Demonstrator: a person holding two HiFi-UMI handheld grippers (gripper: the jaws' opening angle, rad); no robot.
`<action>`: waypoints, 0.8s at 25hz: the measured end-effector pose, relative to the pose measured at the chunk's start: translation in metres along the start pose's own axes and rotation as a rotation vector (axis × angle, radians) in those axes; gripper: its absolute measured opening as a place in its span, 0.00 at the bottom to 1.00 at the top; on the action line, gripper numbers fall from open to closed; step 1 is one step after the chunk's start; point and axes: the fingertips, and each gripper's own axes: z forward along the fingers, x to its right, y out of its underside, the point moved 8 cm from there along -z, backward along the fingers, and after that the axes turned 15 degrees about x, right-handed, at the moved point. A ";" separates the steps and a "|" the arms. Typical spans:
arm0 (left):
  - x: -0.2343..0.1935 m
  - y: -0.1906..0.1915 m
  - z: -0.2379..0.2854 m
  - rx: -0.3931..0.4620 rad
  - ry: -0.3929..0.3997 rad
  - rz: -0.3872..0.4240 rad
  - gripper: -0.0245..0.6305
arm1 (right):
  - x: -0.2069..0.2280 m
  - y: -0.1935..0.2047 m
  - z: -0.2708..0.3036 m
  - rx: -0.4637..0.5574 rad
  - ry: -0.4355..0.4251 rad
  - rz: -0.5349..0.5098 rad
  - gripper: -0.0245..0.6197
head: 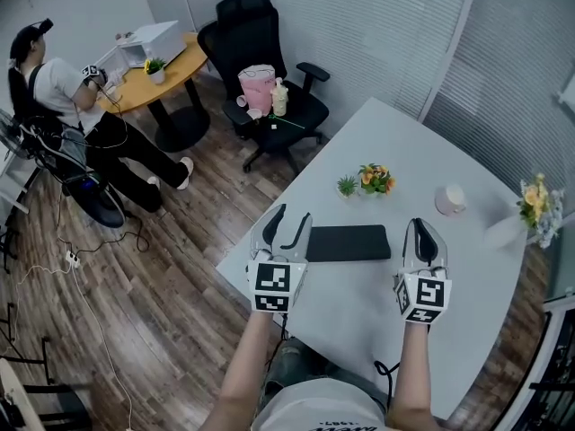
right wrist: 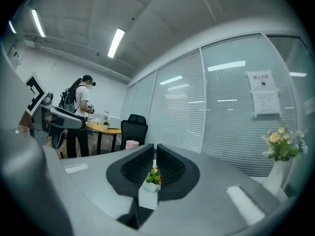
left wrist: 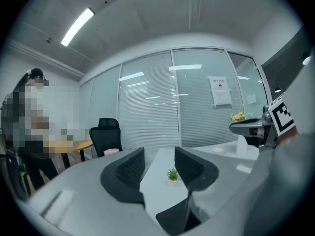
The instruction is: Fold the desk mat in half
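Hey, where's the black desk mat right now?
In the head view, the desk mat lies on the grey table between the left gripper and right gripper, nearer the left.

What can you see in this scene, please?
desk mat: one, black, table's near side
table: one, white, centre
potted plants: two, green, orange-flowered, behind mat
round object: one, pink, right of plants
flower vase: one, white, table's right edge
office chair: one, black, beyond table
round table: one, wooden, far left
person: one, at round table
left hand-held gripper: one, grey, left of mat, open
right hand-held gripper: one, grey, right of mat, shut
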 end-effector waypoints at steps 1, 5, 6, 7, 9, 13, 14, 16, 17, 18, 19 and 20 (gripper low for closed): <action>0.001 -0.004 -0.001 0.014 -0.008 0.006 0.33 | 0.000 -0.003 -0.001 0.008 0.002 0.002 0.10; 0.001 -0.015 -0.006 0.059 -0.052 0.007 0.16 | 0.002 -0.010 -0.004 0.035 0.024 0.026 0.09; 0.001 -0.018 -0.007 0.069 -0.062 0.008 0.06 | 0.002 -0.012 -0.005 0.039 0.027 0.031 0.09; 0.001 -0.020 -0.009 0.077 -0.067 0.010 0.04 | 0.003 -0.013 -0.005 0.042 0.030 0.034 0.09; 0.004 -0.024 -0.011 0.086 -0.067 0.016 0.04 | 0.004 -0.015 -0.008 0.047 0.037 0.040 0.09; 0.008 -0.025 -0.015 0.088 -0.070 0.033 0.04 | 0.004 -0.015 -0.011 0.063 0.047 0.064 0.08; 0.008 -0.024 -0.015 0.085 -0.071 0.030 0.04 | 0.003 -0.016 -0.012 0.065 0.048 0.070 0.08; 0.007 -0.023 -0.016 0.081 -0.074 0.021 0.04 | 0.000 -0.017 -0.012 0.067 0.048 0.075 0.08; 0.006 -0.024 -0.017 0.080 -0.074 0.017 0.04 | -0.001 -0.018 -0.013 0.067 0.048 0.077 0.08; 0.006 -0.024 -0.018 0.079 -0.074 0.016 0.04 | -0.001 -0.019 -0.013 0.067 0.048 0.078 0.08; 0.006 -0.024 -0.018 0.078 -0.074 0.017 0.04 | -0.002 -0.019 -0.014 0.067 0.049 0.078 0.08; 0.006 -0.024 -0.019 0.077 -0.075 0.017 0.04 | -0.002 -0.019 -0.015 0.067 0.049 0.079 0.08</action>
